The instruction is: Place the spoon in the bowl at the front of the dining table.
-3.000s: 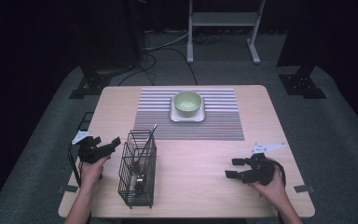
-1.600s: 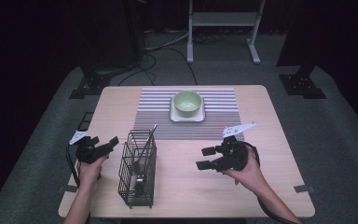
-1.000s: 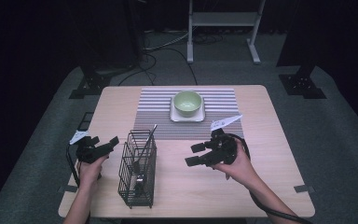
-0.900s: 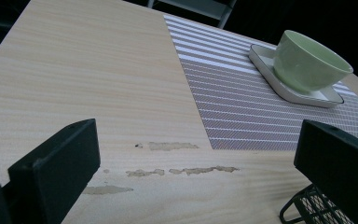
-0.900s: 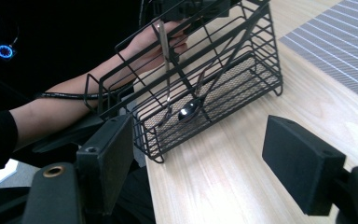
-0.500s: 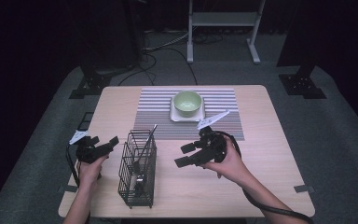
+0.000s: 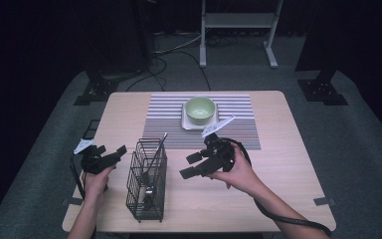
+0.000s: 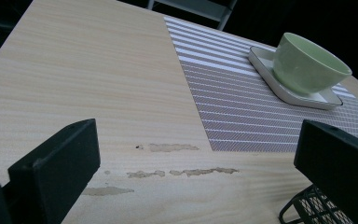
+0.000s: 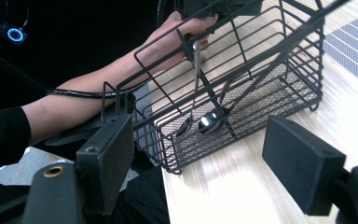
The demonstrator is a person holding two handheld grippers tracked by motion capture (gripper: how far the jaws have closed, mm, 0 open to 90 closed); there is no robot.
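A black wire basket (image 7: 146, 184) stands at the table's front left with cutlery in it; a spoon (image 9: 209, 122) rests on its mesh floor and a long handle (image 7: 157, 152) leans out of the top. My right gripper (image 7: 192, 166) is open, just right of the basket, jaws pointing at it with nothing between them. In the right gripper view the basket (image 9: 261, 88) lies straight ahead of the open right gripper (image 9: 200, 154). My left gripper (image 7: 115, 155) is open and empty left of the basket. The left gripper (image 8: 198, 144) faces bare table (image 8: 84, 84).
A green bowl (image 7: 200, 109) sits on a white square plate (image 7: 193, 124) on a striped placemat (image 7: 238, 130) at the back middle. The bowl (image 8: 307, 63) is far ahead on the right in the left gripper view. A black cable (image 7: 283, 216) trails from the right gripper.
My right gripper has travelled from the table's right front leftward to the basket, staying open. The left gripper and the basket have not moved.
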